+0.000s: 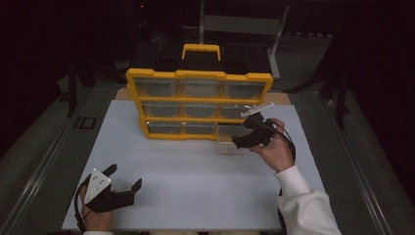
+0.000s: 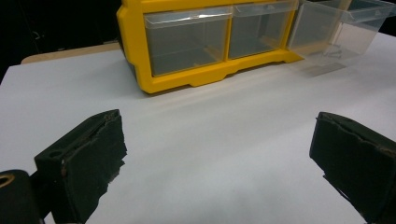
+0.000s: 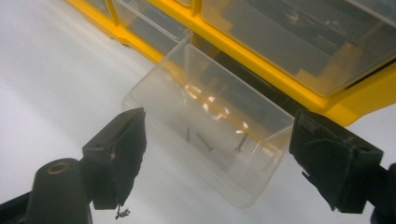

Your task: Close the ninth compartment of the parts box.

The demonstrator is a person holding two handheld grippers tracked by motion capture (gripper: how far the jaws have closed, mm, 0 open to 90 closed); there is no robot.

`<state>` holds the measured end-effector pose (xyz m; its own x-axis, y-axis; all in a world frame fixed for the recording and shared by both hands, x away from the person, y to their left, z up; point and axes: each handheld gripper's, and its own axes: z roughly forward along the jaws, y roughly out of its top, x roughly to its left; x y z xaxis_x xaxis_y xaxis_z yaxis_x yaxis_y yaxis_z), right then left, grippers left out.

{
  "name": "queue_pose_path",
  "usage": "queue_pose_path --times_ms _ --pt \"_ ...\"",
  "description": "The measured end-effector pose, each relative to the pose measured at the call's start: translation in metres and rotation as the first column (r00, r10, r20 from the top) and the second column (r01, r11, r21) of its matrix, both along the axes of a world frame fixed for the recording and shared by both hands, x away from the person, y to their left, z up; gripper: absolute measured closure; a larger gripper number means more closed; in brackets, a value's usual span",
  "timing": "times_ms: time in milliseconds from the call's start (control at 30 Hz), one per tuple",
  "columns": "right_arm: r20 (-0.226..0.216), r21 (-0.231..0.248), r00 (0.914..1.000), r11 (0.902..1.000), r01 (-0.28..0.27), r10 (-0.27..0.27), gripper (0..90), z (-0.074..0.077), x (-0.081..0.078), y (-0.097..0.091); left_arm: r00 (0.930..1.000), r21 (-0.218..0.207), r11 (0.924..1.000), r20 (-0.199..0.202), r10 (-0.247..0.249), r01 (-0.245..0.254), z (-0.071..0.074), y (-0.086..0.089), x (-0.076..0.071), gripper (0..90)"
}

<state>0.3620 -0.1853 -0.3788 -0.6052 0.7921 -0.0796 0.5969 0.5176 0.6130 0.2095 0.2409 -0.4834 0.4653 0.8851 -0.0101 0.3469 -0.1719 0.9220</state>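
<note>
Right gripper (image 1: 250,131) first: fingers (image 3: 116,154) spread wide, gripping nothing, w/ the clear drawer (image 3: 210,126) sitting between and just beyond them. The drawer is out of the yellow organizer (image 1: 198,104), resting on the counter just in front of the cabinet's bottom-right corner, toward the counter's right edge. A few small screws (image 3: 205,140) lie loose on its floor. Looks like the hand is lined up on the drawer's near wall, prob. to take hold and slide it or lift it; that's a judgement, no contact seen yet. Clear thin plastic, so it'll likely skid on the smooth top if nudged. Left gripper (image 1: 117,188) is parked at the counter's near-left corner, fingers (image 2: 88,163) also released, empty, pointing at the organizer's lower-left drawers from well back; seems to be waiting out of the way. Organizer stands upright near the counter's far edge, three rows of see-through drawers facing the person, carry handle (image 1: 200,49) on top, so the fronts are easy to reach. The slot at bottom right looks vacant, but hand blocks part of it, can't tell for sure. Counter (image 1: 195,196) is pale, matte white, bare otherwise. Room around is dark, w/ a grey floor and a metal frame (image 1: 244,22) behind.
</note>
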Motion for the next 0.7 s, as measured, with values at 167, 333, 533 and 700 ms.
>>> queue_pose_path --times_ms 167,333,533,700 --pt "0.010 0.031 0.9999 0.9995 -0.002 0.002 20.3 -0.007 -0.005 -0.001 1.0000 -0.002 1.0000 0.001 0.000 0.000 0.000 0.000 0.000 3.5" --pt "0.019 0.070 0.9998 0.9975 -0.004 0.003 21.6 -0.012 -0.009 -0.003 1.0000 -0.002 1.0000 0.001 0.001 -0.001 0.000 0.000 0.000 3.5" --pt "0.031 0.096 0.9995 0.9954 0.001 -0.004 22.2 -0.021 -0.014 -0.007 1.0000 -0.003 1.0000 0.001 0.002 -0.002 0.000 0.000 0.000 3.5" --pt "0.057 0.100 0.9984 0.9950 0.001 -0.007 22.7 -0.025 -0.020 -0.009 1.0000 -0.001 1.0000 -0.001 0.001 -0.001 0.000 0.000 0.000 3.5"
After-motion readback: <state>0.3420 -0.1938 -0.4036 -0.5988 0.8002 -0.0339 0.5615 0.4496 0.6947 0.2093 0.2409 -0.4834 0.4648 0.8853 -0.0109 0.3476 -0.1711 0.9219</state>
